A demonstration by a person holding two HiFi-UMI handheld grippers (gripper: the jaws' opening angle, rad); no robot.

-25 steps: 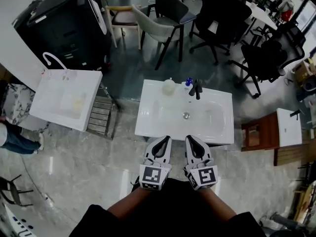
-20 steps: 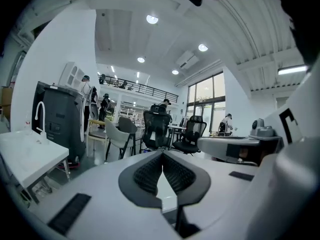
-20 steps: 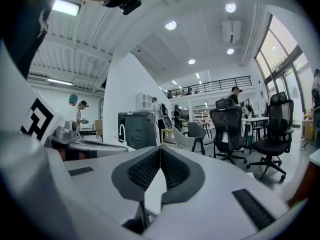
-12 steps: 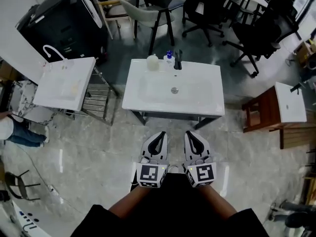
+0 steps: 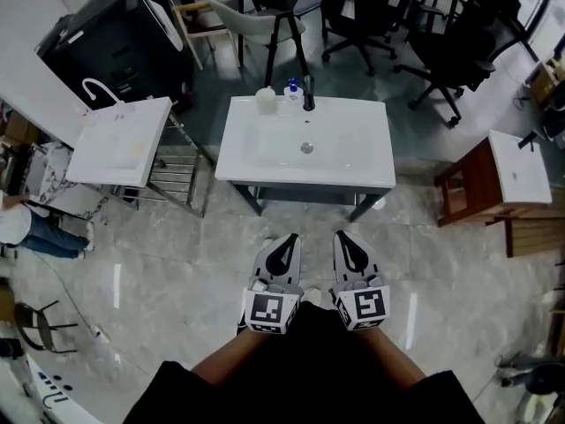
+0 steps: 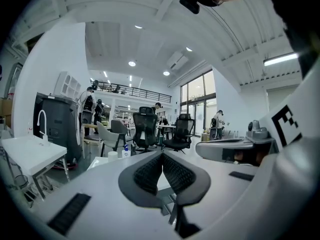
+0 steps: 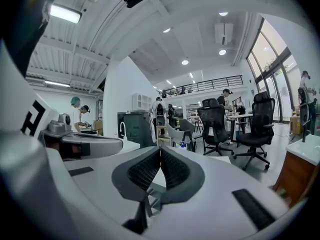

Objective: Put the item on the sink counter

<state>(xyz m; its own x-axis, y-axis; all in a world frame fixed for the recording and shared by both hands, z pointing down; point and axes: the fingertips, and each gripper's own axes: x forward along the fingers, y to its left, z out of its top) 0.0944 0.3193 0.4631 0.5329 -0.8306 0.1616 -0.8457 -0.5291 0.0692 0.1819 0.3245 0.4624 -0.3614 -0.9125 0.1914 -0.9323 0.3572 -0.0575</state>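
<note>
The white sink counter (image 5: 362,148) stands ahead of me on a dark frame, with a black faucet (image 5: 308,93) at its far edge. Beside the faucet stand a blue-capped bottle (image 5: 290,88) and a pale round container (image 5: 266,101); both also show in the left gripper view, the bottle (image 6: 124,152) small and far. My left gripper (image 5: 286,238) and right gripper (image 5: 343,235) hover side by side over the floor, well short of the counter. Both are shut with nothing between the pads, as the left gripper view (image 6: 161,154) and the right gripper view (image 7: 160,149) show.
A second white sink (image 5: 119,140) with a white faucet stands at the left, next to a metal rack (image 5: 174,172) and a black cabinet (image 5: 106,38). A wooden stand with a white top (image 5: 519,168) is at the right. Office chairs (image 5: 278,3) crowd behind the counter. A person (image 5: 26,228) is at the left edge.
Both grippers have drawn back from the sink counter together, staying side by side and shut. A strip of floor now lies between them and the counter's front edge.
</note>
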